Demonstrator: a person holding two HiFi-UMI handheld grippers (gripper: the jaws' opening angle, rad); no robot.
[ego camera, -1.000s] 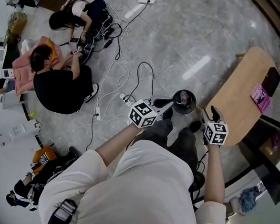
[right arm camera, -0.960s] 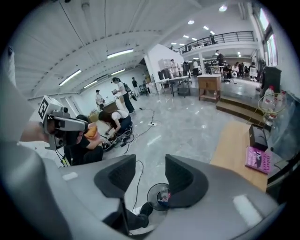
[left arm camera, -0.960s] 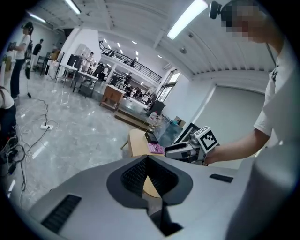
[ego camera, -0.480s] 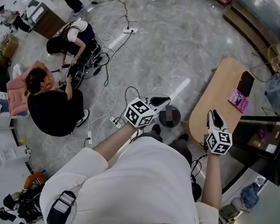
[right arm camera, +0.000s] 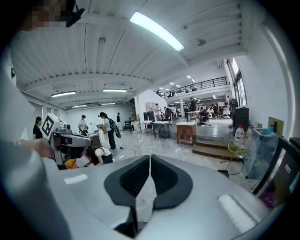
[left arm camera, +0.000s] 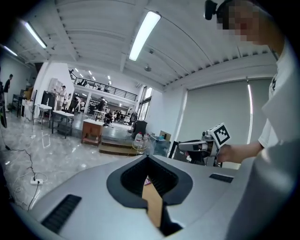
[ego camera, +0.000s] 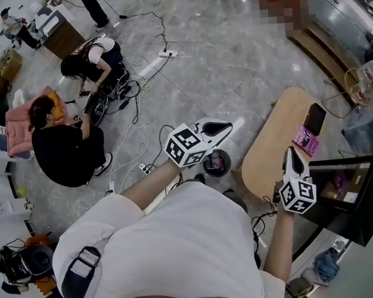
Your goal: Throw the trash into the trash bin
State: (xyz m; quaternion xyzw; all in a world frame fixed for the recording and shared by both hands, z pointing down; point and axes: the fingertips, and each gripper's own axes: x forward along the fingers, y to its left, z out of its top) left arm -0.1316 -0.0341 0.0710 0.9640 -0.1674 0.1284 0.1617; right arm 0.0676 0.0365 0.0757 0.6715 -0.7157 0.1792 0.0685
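On the marble floor, the trash bin lies below the clenched, empty left tool, farther from the just-clenched, empty right tool.

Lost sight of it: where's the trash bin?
Head view, centre: trash bin on the floor beneath the left gripper, left of the wooden table.

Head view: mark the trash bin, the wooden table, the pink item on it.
trash bin (ego camera: 226, 167), head view, right side of its rim.
wooden table (ego camera: 268, 155), head view, bare part of the top.
pink item (ego camera: 306, 140), head view, its middle.
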